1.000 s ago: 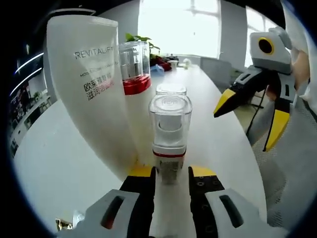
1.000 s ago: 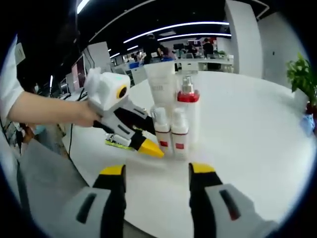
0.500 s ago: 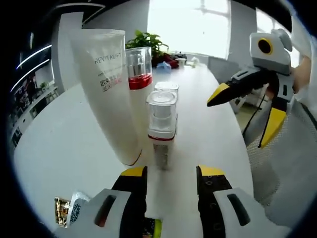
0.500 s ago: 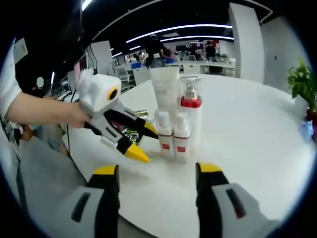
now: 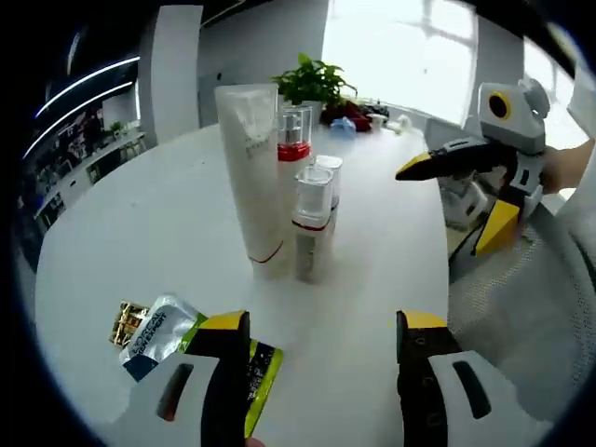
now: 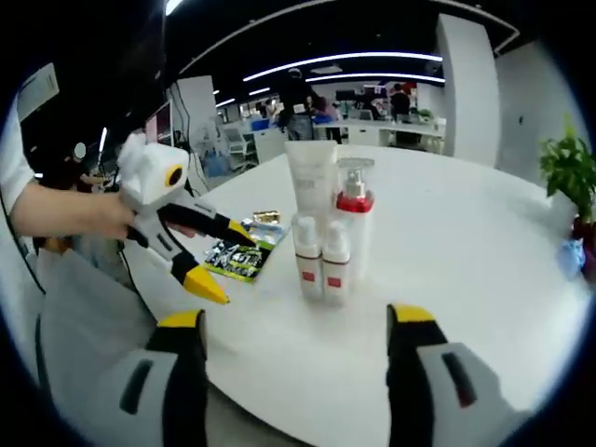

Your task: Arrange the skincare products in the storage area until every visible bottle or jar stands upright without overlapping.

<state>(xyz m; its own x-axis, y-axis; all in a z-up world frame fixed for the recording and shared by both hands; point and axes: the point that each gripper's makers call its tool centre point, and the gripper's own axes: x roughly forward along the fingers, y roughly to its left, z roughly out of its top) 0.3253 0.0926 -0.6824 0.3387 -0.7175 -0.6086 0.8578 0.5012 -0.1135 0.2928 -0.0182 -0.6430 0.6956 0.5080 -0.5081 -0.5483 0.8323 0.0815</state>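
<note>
Now that the left gripper (image 5: pixel 317 340) has let go and backed off, jaws wide like the right gripper's (image 6: pixel 295 328), four bottles (image 6: pixel 323 237) stand upright mid-table (image 6: pixel 484 270); task looks done.

At frame center we see a white tube (image 6: pixel 311 182), a red-collared pump bottle (image 6: pixel 355 216) and two small bottles (image 6: pixel 321 263) upright, clustered on the white table (image 6: pixel 484 251). Left, the left gripper (image 6: pixel 220 259) gapes above sachets (image 6: pixel 237 255). Our right gripper (image 6: pixel 296 324) stands apart, empty.
</note>
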